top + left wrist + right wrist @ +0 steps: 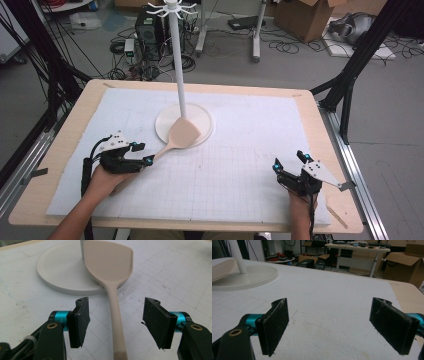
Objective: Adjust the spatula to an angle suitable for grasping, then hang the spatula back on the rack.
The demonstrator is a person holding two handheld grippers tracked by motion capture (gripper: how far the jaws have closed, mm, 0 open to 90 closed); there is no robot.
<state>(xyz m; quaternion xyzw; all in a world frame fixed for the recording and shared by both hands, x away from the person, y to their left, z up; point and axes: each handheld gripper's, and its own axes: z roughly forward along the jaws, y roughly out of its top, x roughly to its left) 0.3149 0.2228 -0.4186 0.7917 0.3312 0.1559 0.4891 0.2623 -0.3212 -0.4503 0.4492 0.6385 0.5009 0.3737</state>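
Down at the near left of the counter (60, 150), the left tool (141, 153) straddles the handle of a beige spatula (111, 272). Its jaws stand apart on either side of the handle with clear gaps, so neither pad presses on it. The spatula lies flat on the white gridded mat (240, 150), handle running back toward the person and blade resting up on the edge of the round white base (200, 120) of a tall white stand (176, 55) near the middle of the mat. The right tool (289, 161) rests at the near right of the mat, well apart from the spatula, its jaws spread wide with only bare mat between them. Beyond the counter, cables and cardboard boxes lie on the floor.
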